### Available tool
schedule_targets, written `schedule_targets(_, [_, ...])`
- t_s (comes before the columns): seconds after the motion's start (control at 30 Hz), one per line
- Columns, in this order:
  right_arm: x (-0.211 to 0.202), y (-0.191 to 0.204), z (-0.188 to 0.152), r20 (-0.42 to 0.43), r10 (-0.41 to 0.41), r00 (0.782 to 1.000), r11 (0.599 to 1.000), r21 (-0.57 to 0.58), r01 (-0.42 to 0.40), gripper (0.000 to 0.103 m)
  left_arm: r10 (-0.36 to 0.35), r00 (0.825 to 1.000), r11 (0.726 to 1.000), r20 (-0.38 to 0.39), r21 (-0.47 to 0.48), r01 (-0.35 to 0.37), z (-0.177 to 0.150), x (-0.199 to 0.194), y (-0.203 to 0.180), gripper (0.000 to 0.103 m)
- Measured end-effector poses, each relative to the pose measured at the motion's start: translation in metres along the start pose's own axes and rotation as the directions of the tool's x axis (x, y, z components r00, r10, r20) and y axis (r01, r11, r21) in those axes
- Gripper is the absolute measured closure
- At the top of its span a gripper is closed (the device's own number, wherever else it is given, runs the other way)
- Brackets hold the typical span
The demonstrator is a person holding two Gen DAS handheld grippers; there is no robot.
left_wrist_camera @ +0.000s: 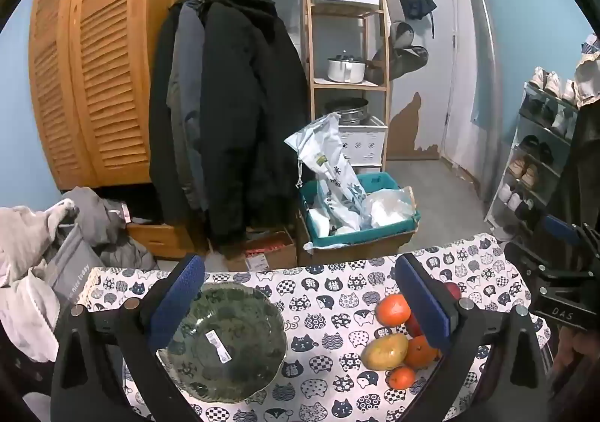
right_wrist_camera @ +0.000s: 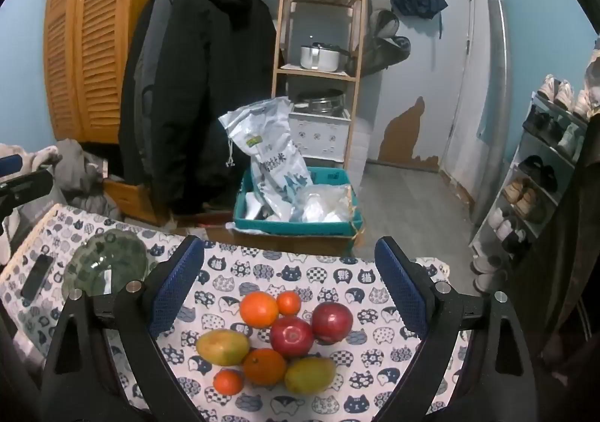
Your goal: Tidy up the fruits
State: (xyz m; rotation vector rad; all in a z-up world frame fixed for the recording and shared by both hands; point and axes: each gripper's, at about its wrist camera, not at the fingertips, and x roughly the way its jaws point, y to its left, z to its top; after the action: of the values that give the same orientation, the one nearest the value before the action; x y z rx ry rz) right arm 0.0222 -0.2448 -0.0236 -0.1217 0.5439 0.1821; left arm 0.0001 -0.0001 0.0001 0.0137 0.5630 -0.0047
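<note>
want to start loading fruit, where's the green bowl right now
The green glass bowl sits on the cat-print cloth, between the left gripper's fingers, left of the fruit pile.

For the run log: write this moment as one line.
stage: start | left gripper: open, over bowl | right gripper: open, over fruit pile | bowl: empty | fruit: all on tablecloth

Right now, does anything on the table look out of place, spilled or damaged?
Nothing is spilled or broken. The green glass bowl still carries a white barcode sticker inside it, odd for a dish about to take fruit. A dark phone-like object lies beside the bowl on the tablecloth. The fruit is heaped together, untouched.
</note>
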Motion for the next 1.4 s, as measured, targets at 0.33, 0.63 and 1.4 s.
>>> schedule_targets(0.33, [-0.001,-0.002,0.000,-0.001,0.002,1.000,1.000,0.002,-0.002,0.012,-0.003,0.999,1.000,0.036,0.000,0.003,0.004,-0.006,-0.005,0.001])
schedule_targets(0.63, [-0.002,0.002,0.003,0.009,0.000,1.000,1.000,0.002,0.000,0.012,-0.027,0.997,1.000,0.066,-0.002,0.027,0.004,-0.011,-0.001,0.001])
schedule_targets(1.4, [-0.004,0.002,0.002,0.013,0.001,1.000,1.000,0.004,-0.001,0.012,-0.044,0.997,0.999,0.062,-0.017,0.045,0.000,-0.014,-0.002,0.001])
